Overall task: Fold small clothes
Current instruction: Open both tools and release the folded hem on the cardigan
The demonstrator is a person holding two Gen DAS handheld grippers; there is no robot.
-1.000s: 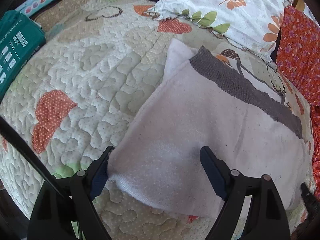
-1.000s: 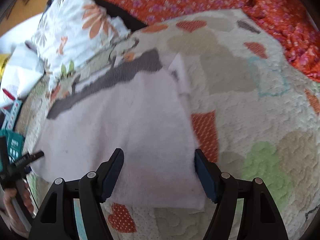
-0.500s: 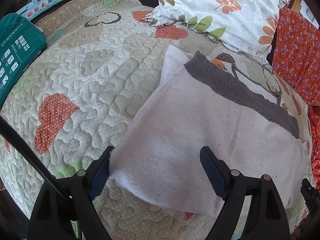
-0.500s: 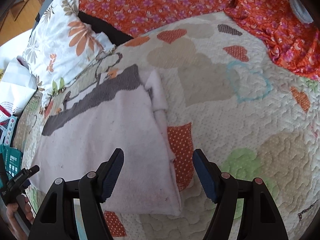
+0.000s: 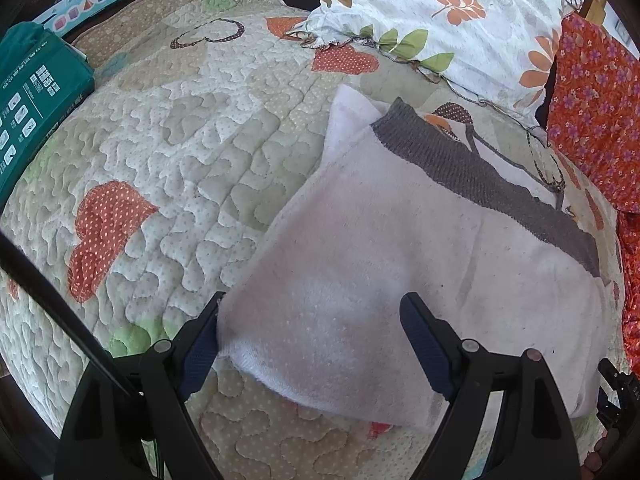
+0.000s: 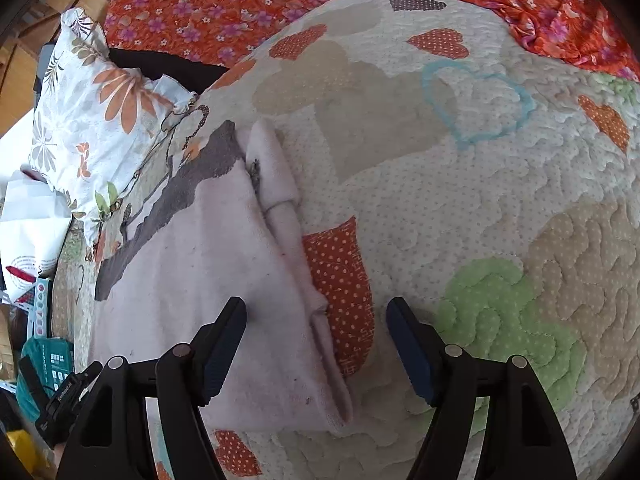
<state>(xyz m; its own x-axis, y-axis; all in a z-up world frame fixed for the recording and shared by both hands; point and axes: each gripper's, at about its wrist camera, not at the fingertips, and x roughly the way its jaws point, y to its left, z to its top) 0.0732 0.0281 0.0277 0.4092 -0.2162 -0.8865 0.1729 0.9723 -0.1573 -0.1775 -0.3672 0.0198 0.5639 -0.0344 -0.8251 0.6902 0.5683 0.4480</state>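
A folded pale pink garment [image 5: 400, 264] with a grey band lies flat on the heart-patterned quilt [image 5: 168, 152] of a bed, near a floral pillow [image 5: 460, 12]. The left gripper [image 5: 310, 336] hangs over its near corner, jaws wide, gripping nothing. The right gripper [image 6: 316, 340] (also spread wide) straddles the garment's folded side edge and an orange heart patch [image 6: 340, 280]; whether it touches, I cannot tell.
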